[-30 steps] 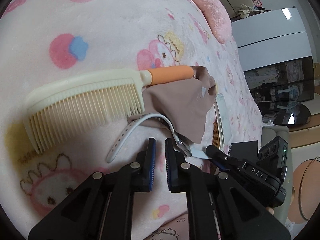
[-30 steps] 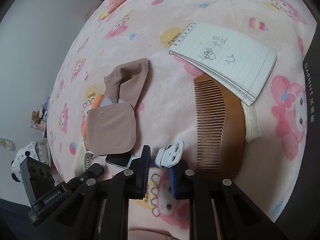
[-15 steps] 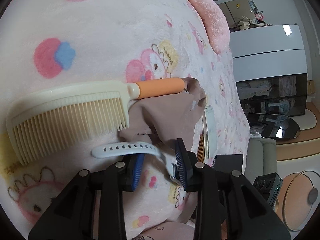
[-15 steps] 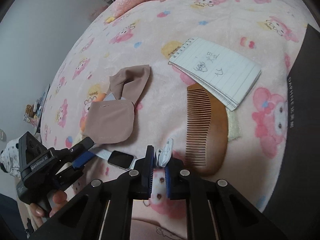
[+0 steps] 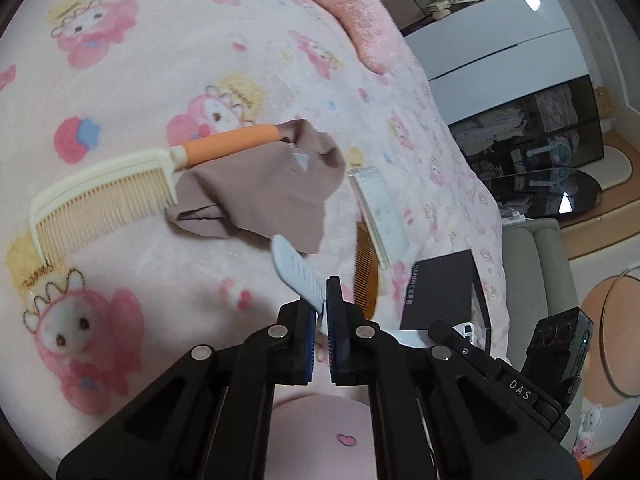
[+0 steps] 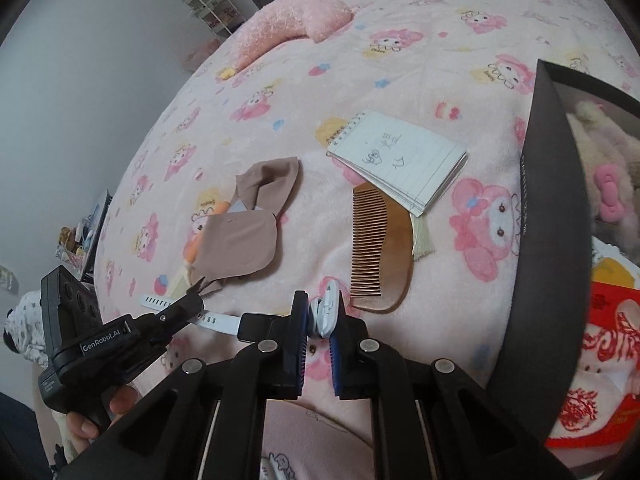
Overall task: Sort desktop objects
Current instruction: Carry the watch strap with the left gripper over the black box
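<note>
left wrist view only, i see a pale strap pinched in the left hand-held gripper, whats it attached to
Observer: That pale blue watch strap belongs to a smartwatch; its black rectangular face shows in the right wrist view.
Operator: is the far end free
Observer: No, the right hand-held gripper is shut on the pale blue buckle end.
Operator: whats inside the black cardboard box
Observer: A cream plush toy with a pink bow, with a red printed packet below it.
</note>
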`<control>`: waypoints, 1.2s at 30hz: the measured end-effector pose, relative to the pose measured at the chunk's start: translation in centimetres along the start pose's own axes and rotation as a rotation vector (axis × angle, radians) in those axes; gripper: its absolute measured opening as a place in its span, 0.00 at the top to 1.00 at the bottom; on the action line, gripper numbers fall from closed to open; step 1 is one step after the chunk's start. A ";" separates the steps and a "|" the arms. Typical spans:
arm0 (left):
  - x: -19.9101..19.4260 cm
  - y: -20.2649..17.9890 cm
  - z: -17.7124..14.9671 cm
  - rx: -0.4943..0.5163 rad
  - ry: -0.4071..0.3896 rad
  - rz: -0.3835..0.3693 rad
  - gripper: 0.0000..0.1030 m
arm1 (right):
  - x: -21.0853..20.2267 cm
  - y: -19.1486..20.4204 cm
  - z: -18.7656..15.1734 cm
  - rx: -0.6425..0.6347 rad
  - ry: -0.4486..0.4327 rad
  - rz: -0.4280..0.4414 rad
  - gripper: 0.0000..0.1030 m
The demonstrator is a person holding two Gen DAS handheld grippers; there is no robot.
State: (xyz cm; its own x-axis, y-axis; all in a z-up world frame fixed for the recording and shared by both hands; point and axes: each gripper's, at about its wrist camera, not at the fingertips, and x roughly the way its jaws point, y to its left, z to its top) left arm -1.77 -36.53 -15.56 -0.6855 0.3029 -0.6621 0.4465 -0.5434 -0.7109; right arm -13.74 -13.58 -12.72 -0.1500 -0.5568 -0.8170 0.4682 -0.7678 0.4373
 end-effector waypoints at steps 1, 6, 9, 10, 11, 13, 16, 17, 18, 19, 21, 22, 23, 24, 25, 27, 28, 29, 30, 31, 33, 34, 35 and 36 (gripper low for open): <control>-0.3 -1.0 -0.3 0.026 0.005 -0.016 0.97 | -1.0 0.0 -0.2 0.002 -0.015 0.004 0.93; -0.6 -6.6 -3.3 0.172 0.049 -0.079 0.97 | -6.3 -1.6 -2.1 0.027 -0.085 0.000 0.93; 0.3 -10.0 -5.2 0.238 0.074 -0.106 0.97 | -9.4 -3.7 -3.5 0.051 -0.132 -0.021 0.93; 0.6 -11.0 -5.8 0.257 0.081 -0.115 0.97 | -10.2 -4.5 -3.9 0.065 -0.143 -0.022 0.93; 0.9 -12.1 -6.5 0.273 0.089 -0.124 0.97 | -11.0 -5.3 -4.3 0.079 -0.153 -0.022 0.93; 1.3 -14.2 -7.6 0.311 0.091 -0.128 0.97 | -12.5 -7.0 -5.0 0.107 -0.173 -0.016 0.93; 1.2 -17.3 -9.0 0.366 0.072 -0.133 0.97 | -15.1 -9.1 -6.0 0.140 -0.206 0.001 0.93; 1.0 -18.4 -9.4 0.381 0.059 -0.132 0.97 | -16.0 -9.6 -6.2 0.143 -0.222 0.006 0.93; 0.8 -19.2 -9.6 0.390 0.048 -0.136 0.97 | -16.9 -10.1 -6.4 0.142 -0.238 0.011 0.93; 0.6 -20.2 -9.8 0.402 0.045 -0.147 0.97 | -17.6 -10.5 -6.4 0.142 -0.252 0.017 0.94; 0.3 -22.1 -10.1 0.434 0.034 -0.153 0.97 | -18.8 -11.2 -6.2 0.146 -0.272 0.027 0.94; 0.2 -23.1 -10.4 0.456 0.030 -0.150 0.98 | -19.3 -11.5 -6.0 0.145 -0.280 0.039 0.94; 0.2 -24.0 -10.6 0.470 0.026 -0.146 0.98 | -19.8 -11.7 -5.9 0.145 -0.289 0.051 0.94; 0.3 -24.8 -10.8 0.481 0.025 -0.147 0.98 | -20.1 -11.9 -5.8 0.141 -0.298 0.055 0.94; 0.3 -25.5 -11.0 0.493 0.026 -0.150 0.98 | -20.4 -12.1 -5.7 0.140 -0.303 0.053 0.94; 0.5 -27.0 -11.6 0.512 0.032 -0.156 0.99 | -20.6 -12.4 -6.0 0.145 -0.311 0.068 0.94; 0.7 -27.7 -12.0 0.527 0.043 -0.162 0.99 | -20.5 -12.5 -6.3 0.149 -0.306 0.077 0.94; 1.1 -28.4 -12.4 0.538 0.057 -0.165 0.99 | -20.3 -12.7 -6.5 0.154 -0.301 0.081 0.94; 1.6 -29.3 -12.9 0.551 0.075 -0.173 0.99 | -20.1 -12.9 -6.8 0.160 -0.293 0.082 0.94; 2.2 -30.2 -13.5 0.571 0.092 -0.181 0.99 | -19.9 -13.3 -7.0 0.172 -0.286 0.085 0.94; 3.2 -32.2 -15.0 0.615 0.111 -0.182 0.99 | -20.0 -14.2 -7.4 0.206 -0.286 0.090 0.93; 3.8 -33.1 -15.6 0.627 0.128 -0.194 0.99 | -20.3 -14.7 -7.6 0.218 -0.292 0.087 0.93; 4.3 -33.9 -16.2 0.630 0.145 -0.210 0.99 | -20.7 -15.2 -7.8 0.229 -0.301 0.081 0.93; 4.9 -34.8 -16.8 0.640 0.163 -0.229 0.99 | -21.2 -15.6 -8.0 0.241 -0.314 0.078 0.93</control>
State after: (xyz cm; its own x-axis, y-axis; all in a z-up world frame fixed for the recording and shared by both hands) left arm -10.96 -2.96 1.97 -0.6045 0.5513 -0.5750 -0.1601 -0.7912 -0.5903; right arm -10.88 12.77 -5.25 -0.3979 -0.6575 -0.6398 0.2770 -0.7509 0.5995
